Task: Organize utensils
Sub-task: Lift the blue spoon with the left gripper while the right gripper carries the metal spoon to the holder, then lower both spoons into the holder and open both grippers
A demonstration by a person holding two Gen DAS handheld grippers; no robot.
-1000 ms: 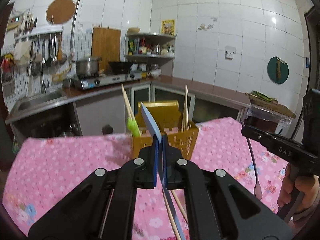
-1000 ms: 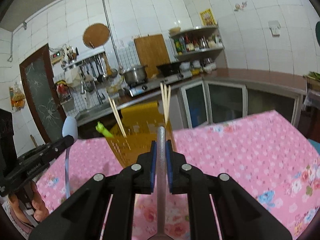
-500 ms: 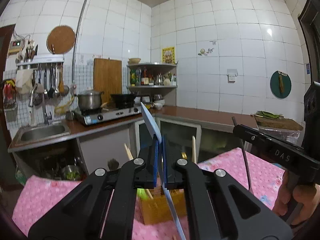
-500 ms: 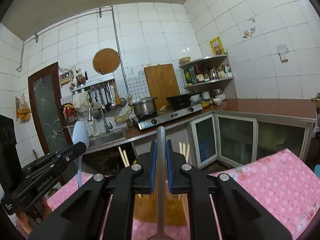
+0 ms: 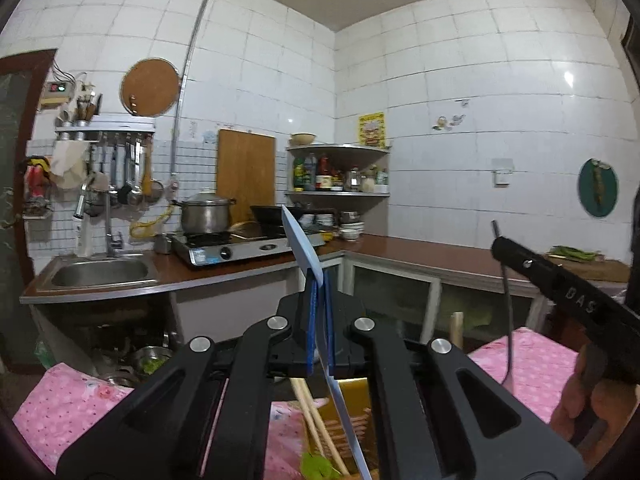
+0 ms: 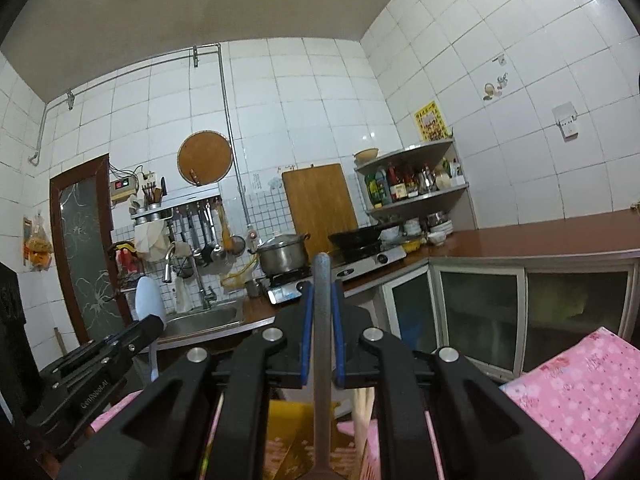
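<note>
Both grippers have gone up, so the yellow basket [image 5: 352,394] has dropped from the middle of the left view to the bottom edge, mostly hidden behind the fingers. The left gripper [image 5: 319,320] squeezes a pale blue utensil [image 5: 301,246] that sticks up toward the middle of the frame and also hangs down over the basket. The right gripper [image 6: 321,332] pinches a grey metal spoon handle [image 6: 321,280], standing straight up in the middle of the right view. Wooden chopsticks [image 5: 316,424] lean in the basket, low in the left view. The pink tablecloth [image 6: 580,392] shows at the lower right of the right view.
</note>
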